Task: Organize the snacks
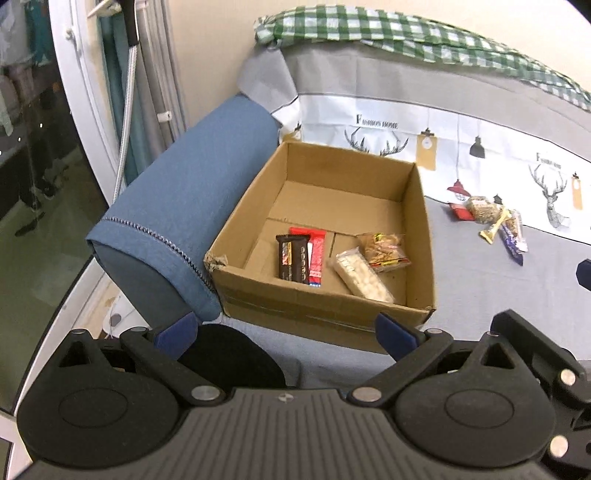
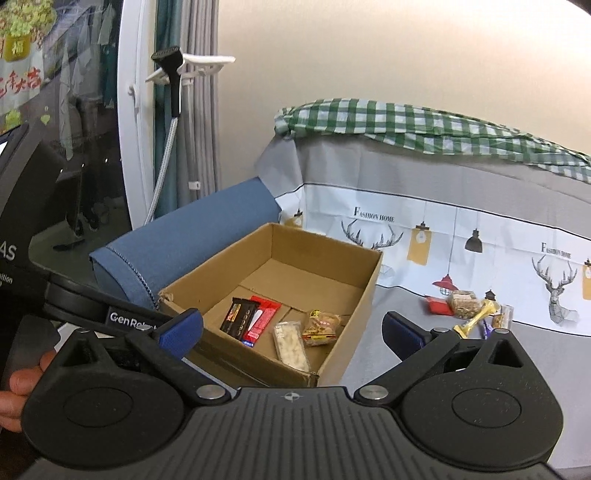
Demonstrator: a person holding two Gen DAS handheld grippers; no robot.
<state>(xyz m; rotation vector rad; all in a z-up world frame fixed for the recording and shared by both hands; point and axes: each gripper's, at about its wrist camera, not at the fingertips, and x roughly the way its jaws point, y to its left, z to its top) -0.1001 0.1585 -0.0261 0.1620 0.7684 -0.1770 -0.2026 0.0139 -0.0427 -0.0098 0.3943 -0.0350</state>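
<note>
An open cardboard box [image 1: 236, 225] [image 2: 364, 288] sits on the grey sofa seat. Inside lie a dark chocolate bar [image 1: 291, 258] [image 2: 238, 315], a red bar [image 1: 317, 254] [image 2: 264, 319], a white nougat pack [image 1: 364, 275] [image 2: 290, 345] and a clear pack of brown snacks [image 1: 384, 249] [image 2: 320, 326]. Several loose snacks [image 1: 491, 221] [image 2: 469, 308] lie on the seat right of the box. My left gripper [image 1: 284, 336] is open and empty, in front of the box. My right gripper [image 2: 291, 332] is open and empty, held above the box's near edge.
A blue sofa armrest [image 1: 184, 206] [image 2: 184, 243] stands left of the box. The sofa back has a grey printed cover [image 1: 443, 122] and a green checked cloth [image 1: 406, 33] on top. A glass door and curtains are at the left.
</note>
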